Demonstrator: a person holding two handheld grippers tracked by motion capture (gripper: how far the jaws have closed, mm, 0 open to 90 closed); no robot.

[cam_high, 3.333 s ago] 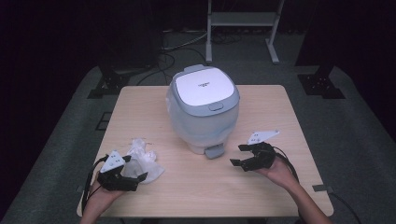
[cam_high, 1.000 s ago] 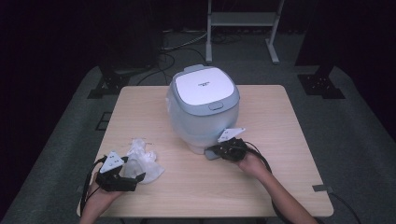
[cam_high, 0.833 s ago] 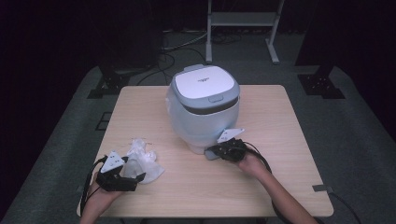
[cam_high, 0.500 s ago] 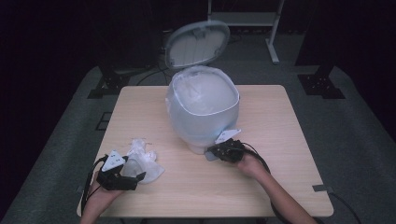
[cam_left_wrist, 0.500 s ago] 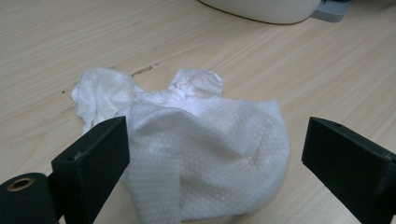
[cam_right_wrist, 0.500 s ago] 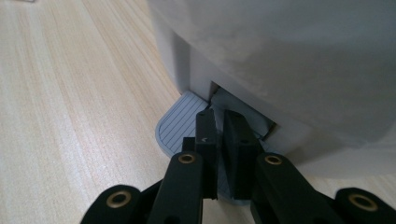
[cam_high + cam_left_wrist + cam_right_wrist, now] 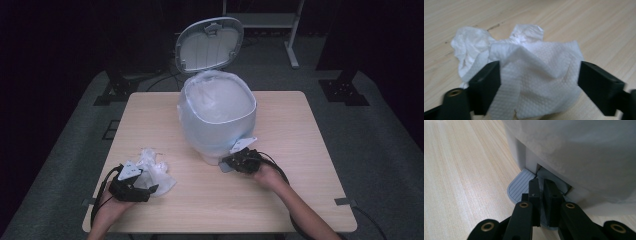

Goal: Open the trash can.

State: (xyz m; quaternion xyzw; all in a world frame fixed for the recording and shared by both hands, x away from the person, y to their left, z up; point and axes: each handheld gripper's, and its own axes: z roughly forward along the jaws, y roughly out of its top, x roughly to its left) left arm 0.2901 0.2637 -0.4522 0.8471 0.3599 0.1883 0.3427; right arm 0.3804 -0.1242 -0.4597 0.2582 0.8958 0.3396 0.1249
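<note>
Lid up, pedal pinned, tissue not yet gripped

My bin (image 7: 217, 120), centre frame on the desk (image 7: 300, 195), stays open only while my right gripper (image 7: 543, 192), jaws shut together, presses the pedal (image 7: 520, 187); a slip drops the lid (image 7: 210, 42). Lower left, my left gripper (image 7: 539, 75) has just been closing its wide jaws around the crumpled tissue (image 7: 534, 72), which could squirt out or tear.

A light wooden bench (image 7: 300, 165) carries a pedal bin (image 7: 217, 117) lined with a white bag, standing near the middle, and crumpled white tissue (image 7: 152, 170) near its front left corner.
</note>
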